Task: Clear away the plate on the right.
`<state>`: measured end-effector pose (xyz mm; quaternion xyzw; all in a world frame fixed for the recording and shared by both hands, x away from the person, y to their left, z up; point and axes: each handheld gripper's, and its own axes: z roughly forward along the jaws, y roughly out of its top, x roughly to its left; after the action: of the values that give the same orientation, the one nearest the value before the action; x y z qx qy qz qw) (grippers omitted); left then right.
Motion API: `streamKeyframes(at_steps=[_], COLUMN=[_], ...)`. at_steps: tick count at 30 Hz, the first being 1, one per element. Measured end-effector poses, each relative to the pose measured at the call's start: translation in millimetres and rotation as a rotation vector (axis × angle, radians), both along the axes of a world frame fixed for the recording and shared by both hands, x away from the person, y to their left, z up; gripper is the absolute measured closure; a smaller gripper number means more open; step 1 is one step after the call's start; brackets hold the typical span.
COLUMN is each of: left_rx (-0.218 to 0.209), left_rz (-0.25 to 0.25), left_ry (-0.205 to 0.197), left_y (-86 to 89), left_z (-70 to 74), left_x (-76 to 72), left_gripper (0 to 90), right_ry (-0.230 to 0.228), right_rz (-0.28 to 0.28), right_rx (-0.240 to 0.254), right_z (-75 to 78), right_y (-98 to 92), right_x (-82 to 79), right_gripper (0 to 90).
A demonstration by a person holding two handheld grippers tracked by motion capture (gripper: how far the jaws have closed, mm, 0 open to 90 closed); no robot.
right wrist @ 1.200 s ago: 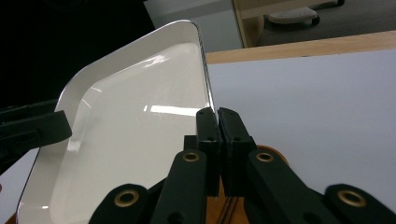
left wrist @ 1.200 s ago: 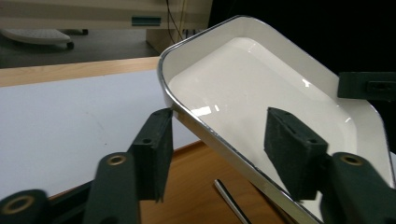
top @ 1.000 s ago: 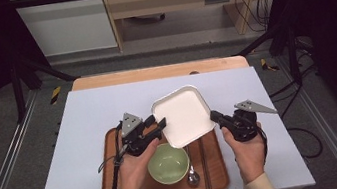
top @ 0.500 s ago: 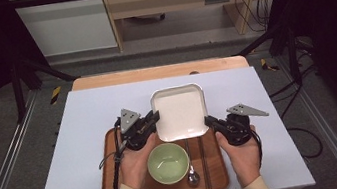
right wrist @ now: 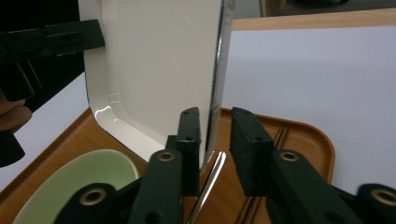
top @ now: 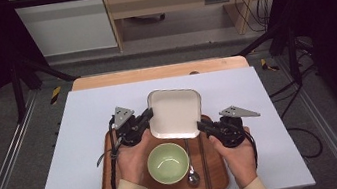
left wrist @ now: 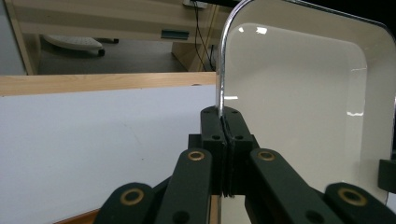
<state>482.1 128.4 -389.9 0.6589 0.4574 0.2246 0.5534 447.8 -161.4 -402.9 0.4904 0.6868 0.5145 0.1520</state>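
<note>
A white square plate [top: 175, 113] hangs over the far edge of the wooden tray [top: 218, 170]. My left gripper [top: 148, 113] has just been closing and is now shut on the plate's left rim; in the left gripper view its jaws [left wrist: 225, 121] pinch the plate [left wrist: 299, 102] edge-on. My right gripper [top: 200, 125] is at the plate's near right corner. Its jaws have just been opening. In the right gripper view they [right wrist: 216, 119] stand apart with the plate's rim [right wrist: 154, 60] between them, and a gap shows beside the rim.
A pale green bowl [top: 168, 163] sits on the tray in front of the plate, with a metal spoon [top: 192, 176] and dark chopsticks [top: 204, 165] to its right. The tray lies on a white mat [top: 77, 138] over the wooden table.
The plate has turned from a skewed tilt to square with the table. The left jaws have closed on its left rim. The right jaws have parted around its right edge.
</note>
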Motion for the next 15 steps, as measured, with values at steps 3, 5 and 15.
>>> streamKeyframes(at_steps=[3,5,15], left_rx=[-0.001,-0.001,0.006], left_rz=[0.011,0.021,0.060], left_ry=[-0.003,-0.008,-0.022], left_y=[4.9,9.0,28.1], left_z=[1.4,3.1,9.0], left_x=[1.0,1.2,0.2], left_gripper=[88.8,88.8,88.8], right_ry=[-0.022,-0.034,-0.129], right_rz=[-0.011,-0.013,-0.020], right_rx=[-0.010,-0.014,-0.053], right_z=[1.0,2.2,5.8], right_y=[-2.2,-3.6,-7.9], right_x=[0.4,0.7,0.0], right_gripper=[56.8,49.8,23.2])
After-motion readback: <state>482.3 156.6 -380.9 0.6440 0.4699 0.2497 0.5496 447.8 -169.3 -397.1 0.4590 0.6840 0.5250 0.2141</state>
